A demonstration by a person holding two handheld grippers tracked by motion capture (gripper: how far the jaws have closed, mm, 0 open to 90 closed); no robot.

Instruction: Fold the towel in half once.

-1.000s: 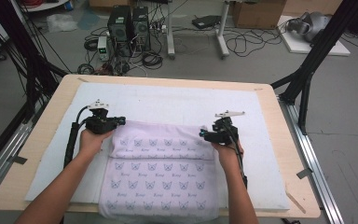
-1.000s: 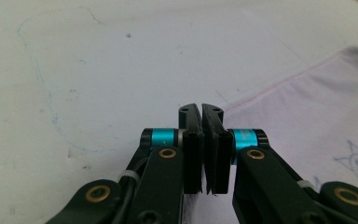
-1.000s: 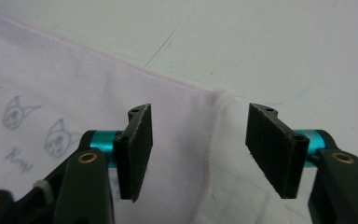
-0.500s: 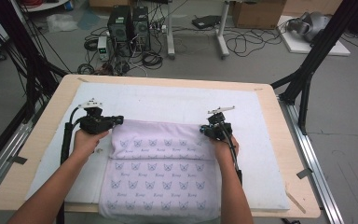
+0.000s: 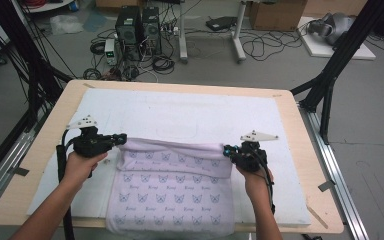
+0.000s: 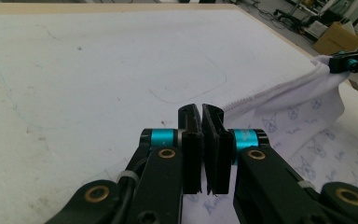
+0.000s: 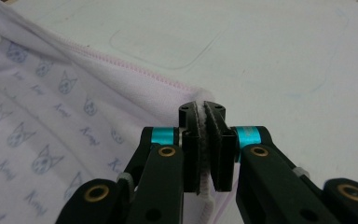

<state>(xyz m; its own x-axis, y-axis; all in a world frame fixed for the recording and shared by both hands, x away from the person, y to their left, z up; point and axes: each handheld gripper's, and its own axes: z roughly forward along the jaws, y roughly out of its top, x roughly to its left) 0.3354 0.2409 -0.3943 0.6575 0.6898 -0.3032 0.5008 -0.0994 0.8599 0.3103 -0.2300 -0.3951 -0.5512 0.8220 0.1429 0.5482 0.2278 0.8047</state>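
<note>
Now, left claw [image 5: 122,140] pinching the printed cloth's [image 5: 172,192] nine-o'clock corner, right claw [image 5: 227,150] clamped on its three-o'clock corner, fold raised off the counter [image 5: 300,150].

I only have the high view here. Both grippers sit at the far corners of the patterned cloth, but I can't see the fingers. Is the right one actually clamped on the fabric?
Observer: Yes. In the right gripper view the right gripper is shut on the cloth, with a white strip of fabric pinched between its fingers.
Operator: And the left one?
Observer: The left gripper is shut too; the stitched hem of the cloth runs from its fingers off to the right.
Operator: Is the edge between them lying flat?
Observer: No. In the left gripper view the hem hangs lifted off the white mat, rising toward the other gripper.
</note>
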